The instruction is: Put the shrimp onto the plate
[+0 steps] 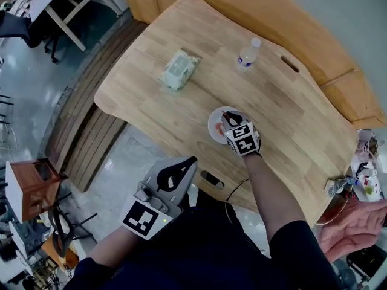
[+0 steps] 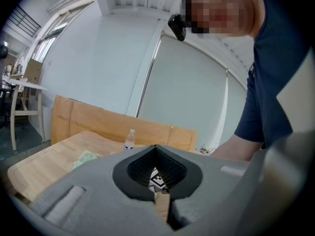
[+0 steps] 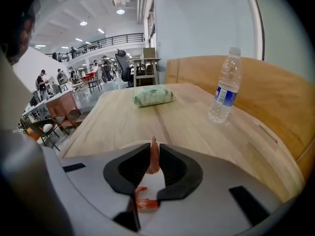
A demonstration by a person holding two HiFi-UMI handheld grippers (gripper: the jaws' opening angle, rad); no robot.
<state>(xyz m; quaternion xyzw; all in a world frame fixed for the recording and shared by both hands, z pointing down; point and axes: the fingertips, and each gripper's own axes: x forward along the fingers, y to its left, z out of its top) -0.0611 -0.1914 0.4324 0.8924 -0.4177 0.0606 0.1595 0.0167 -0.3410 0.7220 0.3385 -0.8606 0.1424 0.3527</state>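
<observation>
A pale pink shrimp (image 3: 154, 157) stands upright, pinched between the tips of my right gripper (image 3: 153, 150), which is shut on it. Under the jaws lies the white plate (image 3: 150, 185) with a red shrimp tail (image 3: 143, 204) on it. In the head view my right gripper (image 1: 230, 119) hangs over the plate (image 1: 214, 129) near the table's front edge. My left gripper (image 1: 190, 162) is held low by the body, off the table, shut with nothing in it (image 2: 156, 149).
On the wooden table (image 1: 290, 119) a water bottle (image 1: 248, 53) (image 3: 224, 87) stands at the back and a green wipes pack (image 1: 179, 69) (image 3: 153, 96) lies to the left. A person's hand (image 1: 357, 222) shows at the lower right.
</observation>
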